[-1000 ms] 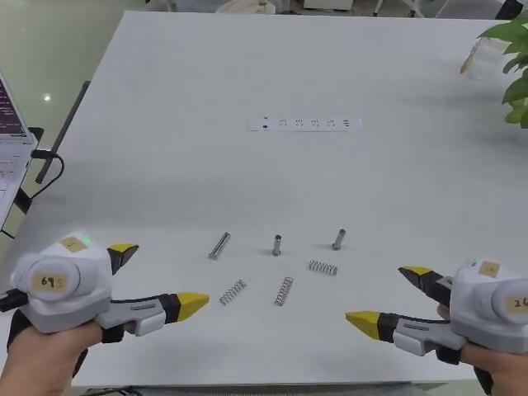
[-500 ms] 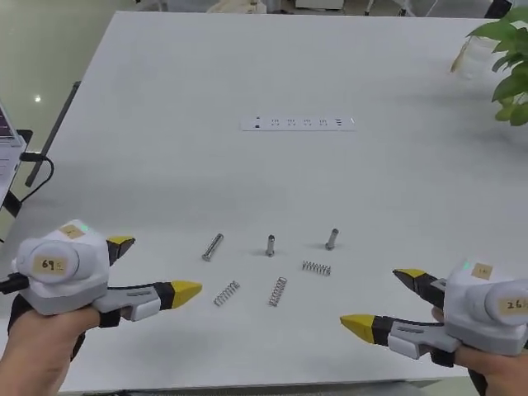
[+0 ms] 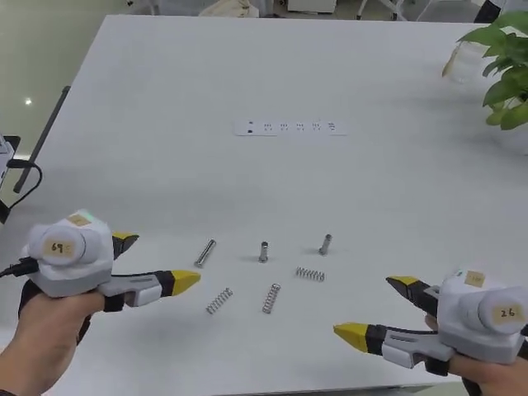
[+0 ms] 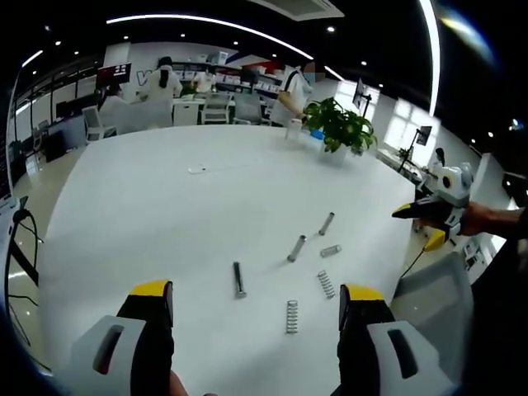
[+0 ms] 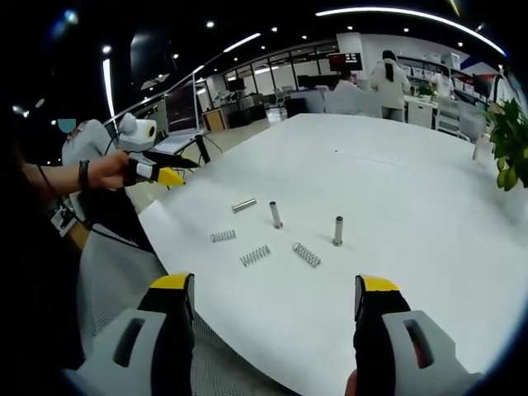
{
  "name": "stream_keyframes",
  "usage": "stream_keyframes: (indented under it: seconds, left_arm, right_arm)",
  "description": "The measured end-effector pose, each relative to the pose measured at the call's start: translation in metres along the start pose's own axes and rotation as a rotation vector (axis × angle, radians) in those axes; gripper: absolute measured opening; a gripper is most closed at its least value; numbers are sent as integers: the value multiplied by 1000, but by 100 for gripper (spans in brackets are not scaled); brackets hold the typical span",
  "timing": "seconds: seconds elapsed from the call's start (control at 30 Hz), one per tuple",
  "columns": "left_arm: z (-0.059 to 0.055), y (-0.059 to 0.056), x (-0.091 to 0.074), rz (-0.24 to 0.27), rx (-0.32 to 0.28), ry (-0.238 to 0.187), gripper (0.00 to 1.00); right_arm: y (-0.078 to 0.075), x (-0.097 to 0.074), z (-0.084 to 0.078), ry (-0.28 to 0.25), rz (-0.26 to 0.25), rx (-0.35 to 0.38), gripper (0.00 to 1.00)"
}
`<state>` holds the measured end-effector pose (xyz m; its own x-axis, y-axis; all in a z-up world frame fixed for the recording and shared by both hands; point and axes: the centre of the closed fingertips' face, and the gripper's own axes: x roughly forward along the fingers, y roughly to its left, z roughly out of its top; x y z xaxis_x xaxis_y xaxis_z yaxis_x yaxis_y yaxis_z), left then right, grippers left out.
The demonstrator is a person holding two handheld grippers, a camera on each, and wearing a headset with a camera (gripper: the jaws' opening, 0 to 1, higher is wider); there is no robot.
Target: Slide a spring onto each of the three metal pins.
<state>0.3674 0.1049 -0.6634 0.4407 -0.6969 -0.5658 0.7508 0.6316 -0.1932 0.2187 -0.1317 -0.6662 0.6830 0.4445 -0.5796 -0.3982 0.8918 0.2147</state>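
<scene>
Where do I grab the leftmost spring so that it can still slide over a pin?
Probably at its middle coils, which leaves both ends free for the pin. The leftmost spring lies flat on the table and runs diagonally. So come straight down from above with the left gripper, its open jaws set across the spring's long axis, one on each side of its narrow width.

The left gripper point(image 3: 157, 260) is at the near left, its white body clasped from below by the left hand point(image 3: 45, 330). Its yellow-tipped jaws are spread wide and point right, toward the middle, with nothing between them. The right gripper point(image 3: 375, 309) is at the near right, held by the right hand point(image 3: 493, 381). Its jaws are likewise wide apart and empty, and they point left. The two grippers face each other, well apart, with the right one slightly nearer.
</scene>
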Motion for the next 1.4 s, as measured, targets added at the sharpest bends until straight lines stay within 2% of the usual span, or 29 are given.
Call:
stream_keyframes:
  seconds: [0.37, 0.57, 0.83, 1.4]
  left_arm:
    - [-2, 6, 27, -25, 17, 41, 78]
    - [-9, 7, 45, -44, 27, 76, 77]
    - [-13, 7, 66, -63, 15, 97, 75]
    - [-29, 15, 99, -62, -8, 147, 64]
  right_arm:
    - [-4, 0, -2, 8, -5, 7, 78]
    - [-5, -1, -4, 13, -9, 9, 78]
    - [-7, -1, -5, 16, -13, 15, 77]
    - [-4, 3, -9, 23, -9, 27, 74]
